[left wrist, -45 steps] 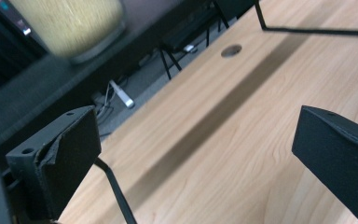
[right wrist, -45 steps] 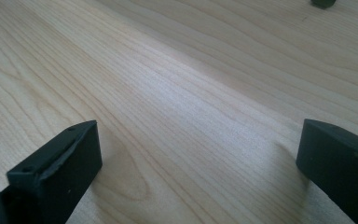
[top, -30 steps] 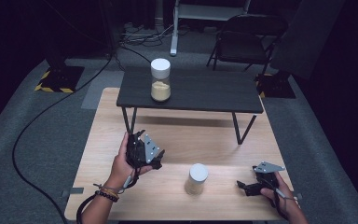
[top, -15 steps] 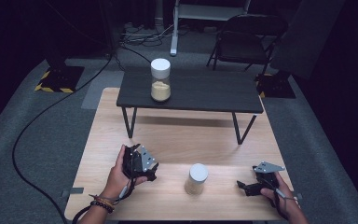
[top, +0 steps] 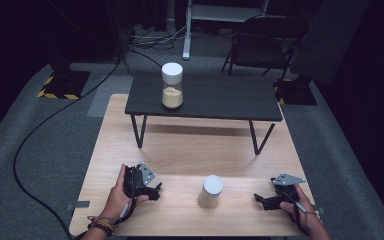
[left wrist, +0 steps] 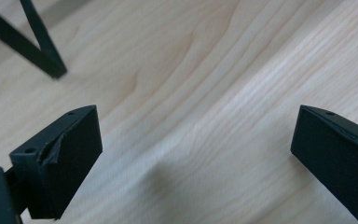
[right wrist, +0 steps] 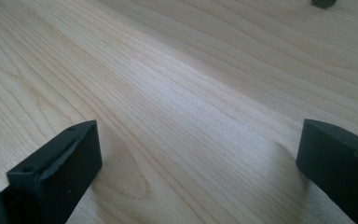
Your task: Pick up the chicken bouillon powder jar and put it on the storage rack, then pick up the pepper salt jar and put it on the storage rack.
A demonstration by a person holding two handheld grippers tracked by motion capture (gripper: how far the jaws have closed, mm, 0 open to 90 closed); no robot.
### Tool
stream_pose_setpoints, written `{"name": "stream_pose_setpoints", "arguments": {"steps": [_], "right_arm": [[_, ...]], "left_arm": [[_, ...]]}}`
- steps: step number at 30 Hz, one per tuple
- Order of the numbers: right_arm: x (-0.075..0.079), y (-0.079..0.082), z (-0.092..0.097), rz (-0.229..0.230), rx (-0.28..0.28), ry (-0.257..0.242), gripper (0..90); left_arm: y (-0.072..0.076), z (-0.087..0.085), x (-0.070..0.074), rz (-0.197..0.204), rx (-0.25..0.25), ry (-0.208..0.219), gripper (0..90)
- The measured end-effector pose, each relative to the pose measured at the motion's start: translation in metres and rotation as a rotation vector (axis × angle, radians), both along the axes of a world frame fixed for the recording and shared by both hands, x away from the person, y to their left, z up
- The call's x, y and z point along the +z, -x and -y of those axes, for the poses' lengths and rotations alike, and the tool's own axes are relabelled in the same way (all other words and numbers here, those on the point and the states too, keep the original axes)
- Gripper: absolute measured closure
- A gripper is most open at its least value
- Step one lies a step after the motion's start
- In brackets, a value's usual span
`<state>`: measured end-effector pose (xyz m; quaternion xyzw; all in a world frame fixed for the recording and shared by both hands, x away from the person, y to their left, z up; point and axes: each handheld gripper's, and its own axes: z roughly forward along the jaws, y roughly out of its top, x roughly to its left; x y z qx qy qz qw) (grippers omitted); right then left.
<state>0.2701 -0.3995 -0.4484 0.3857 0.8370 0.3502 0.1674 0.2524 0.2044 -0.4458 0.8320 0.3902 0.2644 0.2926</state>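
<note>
I hold my left gripper (top: 152, 190) low over the wooden table (top: 190, 155), its jaws spread wide with only bare wood grain between them, as the left gripper view shows. My right gripper (top: 261, 200) sits on the same table, its jaws likewise released and parted over bare wood. The small jar (top: 211, 192) with the white lid stands upright between the two grippers, its long axis vertical and its lid facing up; it is nearer to my right gripper than to the left one, and touches neither. Both sets of jaws point inward, toward the jar. Beyond the jar, a second, taller jar (top: 172, 86) stands upright on the black side table (top: 220, 97).
</note>
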Motion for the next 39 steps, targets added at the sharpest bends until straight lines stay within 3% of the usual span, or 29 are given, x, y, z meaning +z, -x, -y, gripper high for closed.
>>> {"name": "stream_pose_setpoints", "arguments": {"steps": [6,10,39], "right_arm": [[0.0,0.0,0.0,0.0,0.0,0.0,0.0],[0.0,0.0,0.0,0.0,0.0,0.0,0.0],[0.0,-0.001,0.001,0.0,0.007,0.0,0.0]], "left_arm": [[-0.003,-0.019,-0.003,-0.049,0.027,0.082,1.4],[-0.014,-0.038,-0.003,-0.141,0.059,0.171,0.8],[-0.018,-0.044,-0.002,-0.149,0.038,0.171,0.5]]}}
